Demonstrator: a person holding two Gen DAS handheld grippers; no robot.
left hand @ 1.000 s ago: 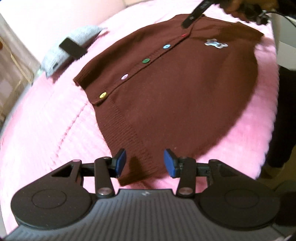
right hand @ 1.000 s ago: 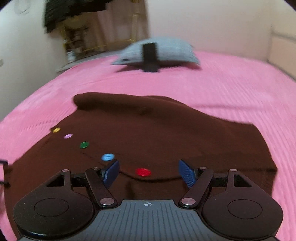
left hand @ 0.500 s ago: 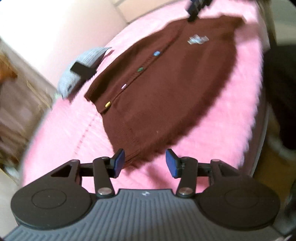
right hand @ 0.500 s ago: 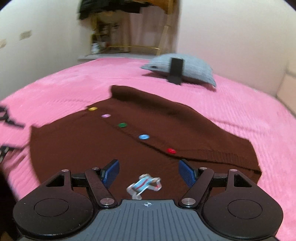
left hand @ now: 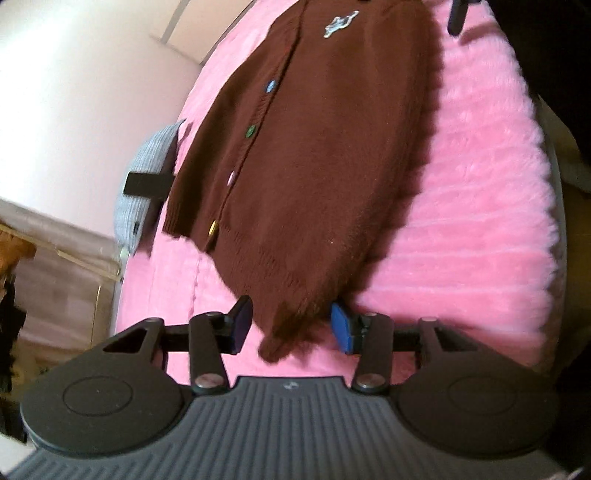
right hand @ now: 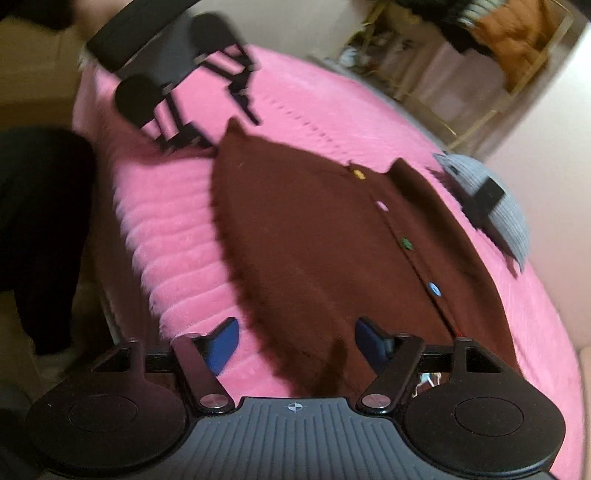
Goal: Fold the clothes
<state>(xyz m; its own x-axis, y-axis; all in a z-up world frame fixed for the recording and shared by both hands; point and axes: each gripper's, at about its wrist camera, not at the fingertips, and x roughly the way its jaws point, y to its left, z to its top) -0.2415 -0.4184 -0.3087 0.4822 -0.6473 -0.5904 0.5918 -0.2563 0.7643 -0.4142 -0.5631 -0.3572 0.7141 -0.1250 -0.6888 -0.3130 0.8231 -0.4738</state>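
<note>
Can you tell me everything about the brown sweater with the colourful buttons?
The dark brown knitted cardigan lies spread flat on the fluffy pink ribbed blanket. A row of differently coloured buttons runs down its front: blue, green, pale pink and yellow, with a small silvery patch on the chest. Its ribbed hem corner sits between the open blue-padded fingers of the left gripper. The right gripper is open over the opposite end.
</note>
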